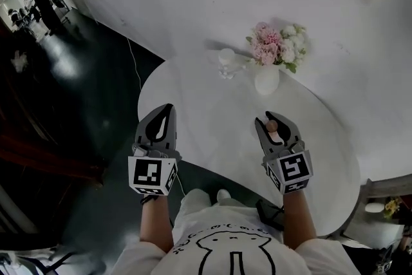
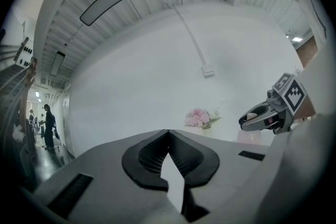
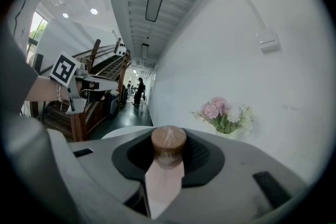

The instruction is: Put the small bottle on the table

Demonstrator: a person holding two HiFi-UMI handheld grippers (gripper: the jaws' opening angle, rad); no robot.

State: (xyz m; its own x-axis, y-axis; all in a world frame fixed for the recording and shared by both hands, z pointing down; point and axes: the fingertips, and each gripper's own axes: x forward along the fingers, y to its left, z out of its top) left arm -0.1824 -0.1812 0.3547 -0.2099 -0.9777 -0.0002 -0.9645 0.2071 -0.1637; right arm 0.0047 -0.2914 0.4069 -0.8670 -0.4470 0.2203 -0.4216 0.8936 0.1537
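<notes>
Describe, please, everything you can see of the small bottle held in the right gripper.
The small bottle has a round brown cap that looks like wood and a pale pinkish body. It stands upright between the jaws of the right gripper, which are closed on its upper part, over the white table. Its base is hidden.

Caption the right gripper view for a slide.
Right gripper clamps a small brown-capped bottle, a vase of pink flowers standing beyond, before the white wall.
</notes>
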